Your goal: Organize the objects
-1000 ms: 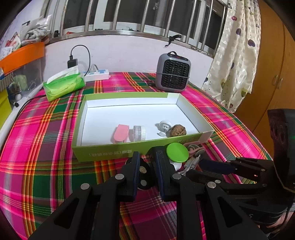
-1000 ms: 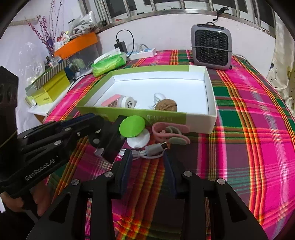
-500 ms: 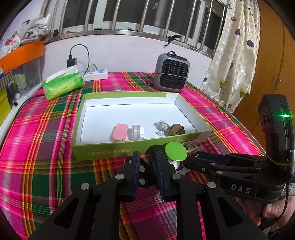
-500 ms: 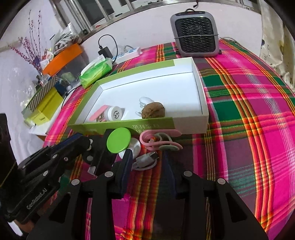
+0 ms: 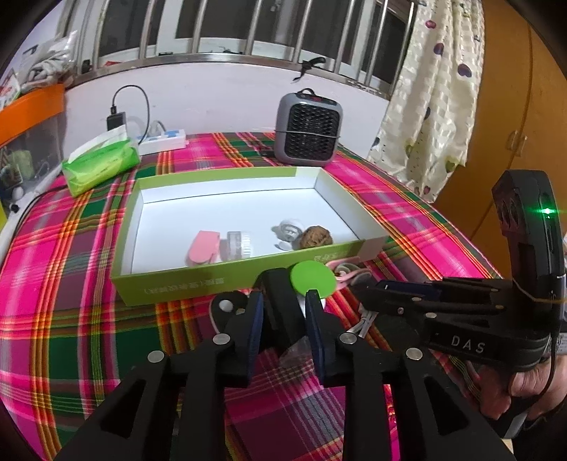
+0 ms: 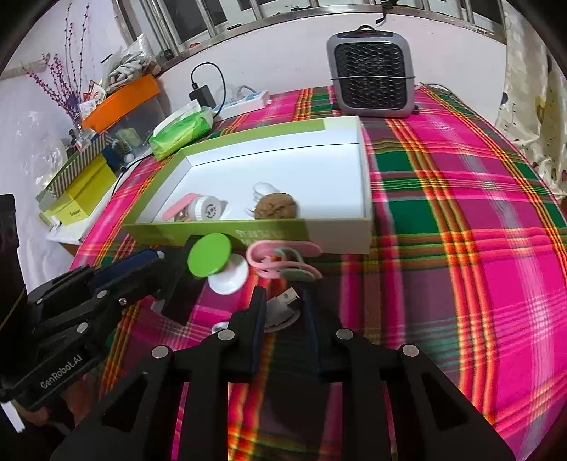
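Through my left wrist camera, my left gripper (image 5: pixel 283 312) is opening its jaws around a black block topped by a green disc (image 5: pixel 313 278); the shallow green-walled cardboard tray (image 5: pixel 184 287) already holds four small things. Through my right wrist camera, my right gripper (image 6: pixel 281 312) pinches the coiled white USB cable (image 6: pixel 281 305), not yet in the tray

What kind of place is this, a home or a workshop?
Most likely a room in a home. A table under a plaid tablecloth stands by a barred window with a spotted curtain; a small space heater and a tissue pack sit on it.
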Motion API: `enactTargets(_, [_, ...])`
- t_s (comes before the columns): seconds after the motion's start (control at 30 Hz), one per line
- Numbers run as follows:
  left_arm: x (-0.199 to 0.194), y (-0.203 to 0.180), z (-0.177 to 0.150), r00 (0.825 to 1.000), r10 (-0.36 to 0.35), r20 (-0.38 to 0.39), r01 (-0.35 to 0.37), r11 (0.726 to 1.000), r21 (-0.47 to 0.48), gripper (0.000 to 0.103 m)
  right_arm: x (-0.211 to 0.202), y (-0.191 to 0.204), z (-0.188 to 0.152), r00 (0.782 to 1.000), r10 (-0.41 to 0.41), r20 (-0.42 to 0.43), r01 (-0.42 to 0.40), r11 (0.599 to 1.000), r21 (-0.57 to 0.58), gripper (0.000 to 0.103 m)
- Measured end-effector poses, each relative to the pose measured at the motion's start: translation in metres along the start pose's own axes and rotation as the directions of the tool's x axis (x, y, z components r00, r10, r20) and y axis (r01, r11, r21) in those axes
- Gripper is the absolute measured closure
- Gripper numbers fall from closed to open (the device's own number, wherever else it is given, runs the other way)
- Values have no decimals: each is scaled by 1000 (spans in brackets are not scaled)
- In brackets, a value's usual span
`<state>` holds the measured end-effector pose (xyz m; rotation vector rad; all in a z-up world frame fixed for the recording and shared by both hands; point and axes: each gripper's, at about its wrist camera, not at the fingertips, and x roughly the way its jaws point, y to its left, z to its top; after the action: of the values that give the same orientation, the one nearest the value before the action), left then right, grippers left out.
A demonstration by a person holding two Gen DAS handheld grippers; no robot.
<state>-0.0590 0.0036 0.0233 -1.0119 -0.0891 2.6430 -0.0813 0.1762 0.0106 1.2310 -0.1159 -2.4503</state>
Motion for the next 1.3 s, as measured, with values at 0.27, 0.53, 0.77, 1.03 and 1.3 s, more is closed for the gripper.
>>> enactTargets(0.27, [6,-3,0,999,-31,-35,32,999,7,78,-6,-7,-5,1000,11,0,-11,1000,6,81])
enactTargets(0.53, [18,2,0,996,-5,-93,2,999,-32,76,-8,-8,-7,1000,11,0,-11,1000,6,81])
enactTargets(0.77, [20,-10,0,992,71,-108,-70,997,19,76,-10,-9,-8,1000,14,2,-14,1000,6,81])
enactTargets(1.03, [21,-9,1,990,92,-110,-92,996,0,80,-13,-8,-11,1000,20,10,-20,1000,3,81])
enactTargets(1.3, [10,-11,-4,990,92,-102,-92,996,5,82,-16,-9,-11,1000,24,16,-25,1000,8,81])
